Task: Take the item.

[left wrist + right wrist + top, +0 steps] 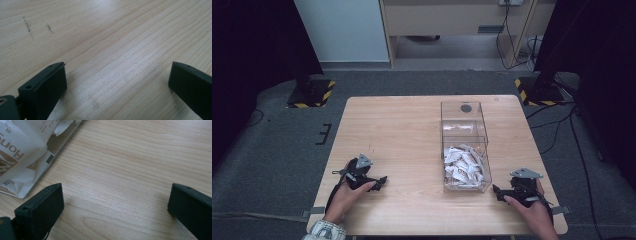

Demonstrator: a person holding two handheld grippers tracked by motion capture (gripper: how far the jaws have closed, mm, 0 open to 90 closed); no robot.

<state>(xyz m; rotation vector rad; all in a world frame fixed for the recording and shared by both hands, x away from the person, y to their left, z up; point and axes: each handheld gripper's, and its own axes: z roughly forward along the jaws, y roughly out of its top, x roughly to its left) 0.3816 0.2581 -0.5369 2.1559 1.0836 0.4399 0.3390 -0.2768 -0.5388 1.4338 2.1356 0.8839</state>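
left gripper [379, 181]: jaws apart, nothing between, resting on bare table [402, 130] | right gripper [497, 190]: jaws apart, nothing between | clear box [464, 145] of white paper packets [463, 167]: just beside right gripper, well apart from left gripper

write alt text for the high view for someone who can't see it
A person's two hands rest on a wooden table, each holding a black two-jaw gripper: the left gripper at the near left, the right gripper at the near right. Between them, nearer the right gripper, stands a clear plastic box holding crumpled white paper slips.
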